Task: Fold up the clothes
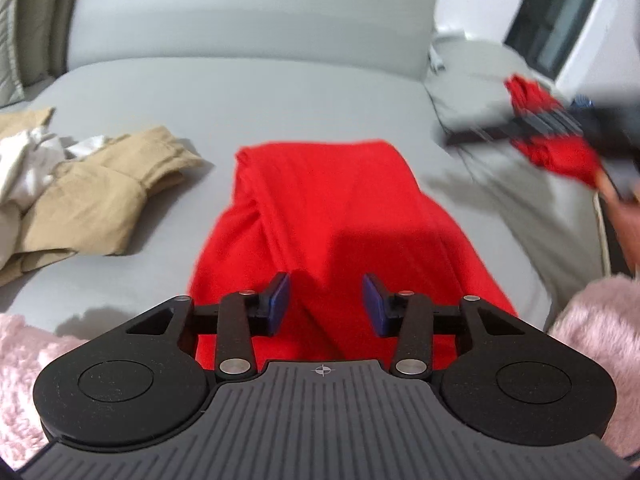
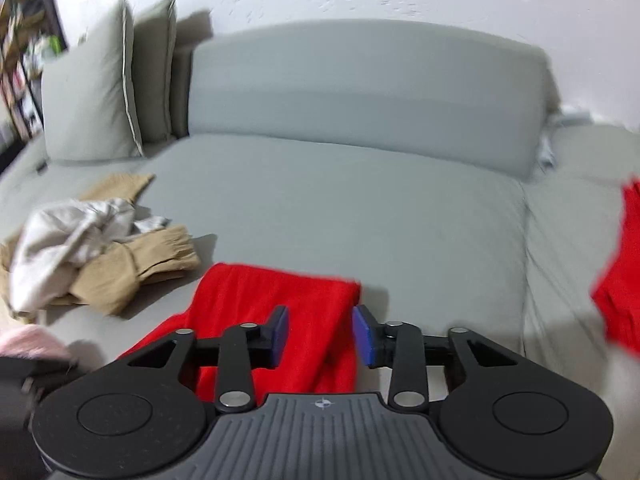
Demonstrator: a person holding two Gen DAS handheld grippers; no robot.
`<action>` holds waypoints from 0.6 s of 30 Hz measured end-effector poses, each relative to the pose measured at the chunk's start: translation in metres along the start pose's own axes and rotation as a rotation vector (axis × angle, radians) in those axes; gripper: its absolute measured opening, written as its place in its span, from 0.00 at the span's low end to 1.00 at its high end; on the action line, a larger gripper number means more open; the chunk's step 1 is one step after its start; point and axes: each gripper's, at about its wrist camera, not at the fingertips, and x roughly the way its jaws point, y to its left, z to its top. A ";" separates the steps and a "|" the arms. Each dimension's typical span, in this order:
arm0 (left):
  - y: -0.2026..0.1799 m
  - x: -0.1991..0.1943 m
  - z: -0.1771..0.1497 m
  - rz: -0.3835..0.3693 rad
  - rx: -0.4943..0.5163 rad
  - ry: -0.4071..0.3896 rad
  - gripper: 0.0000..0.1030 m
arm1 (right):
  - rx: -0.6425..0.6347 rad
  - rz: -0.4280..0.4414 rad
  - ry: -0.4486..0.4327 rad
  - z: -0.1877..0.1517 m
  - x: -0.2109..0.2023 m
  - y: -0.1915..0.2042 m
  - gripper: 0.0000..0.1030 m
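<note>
Your left gripper [image 1: 326,304] hovers open over the folded red garment [image 1: 320,208] at frame centre. Your right gripper [image 2: 320,334] is open too, empty, above its right edge. Tan trousers [image 1: 100,196] lie at left.

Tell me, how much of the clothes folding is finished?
Done: the red garment lies folded lengthwise on the grey sofa. In hand: nothing; left tongs and right tongs stand open above it. Left: the crumpled tan trousers and white garment.

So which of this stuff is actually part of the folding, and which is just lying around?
Part of the job:
- red garment
- tan trousers
- white cloth

Just lying about:
- grey pillows
- pink fluffy blanket
- shelf
</note>
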 end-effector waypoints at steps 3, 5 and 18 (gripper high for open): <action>0.019 -0.016 0.000 0.028 -0.100 -0.039 0.51 | 0.136 0.041 0.016 -0.032 -0.013 -0.018 0.43; 0.033 -0.022 0.004 0.056 -0.166 -0.041 0.55 | 0.198 0.064 0.018 -0.045 -0.013 -0.022 0.47; 0.052 -0.013 0.005 0.131 -0.283 0.029 0.69 | 0.421 0.259 -0.007 -0.095 -0.020 -0.027 0.64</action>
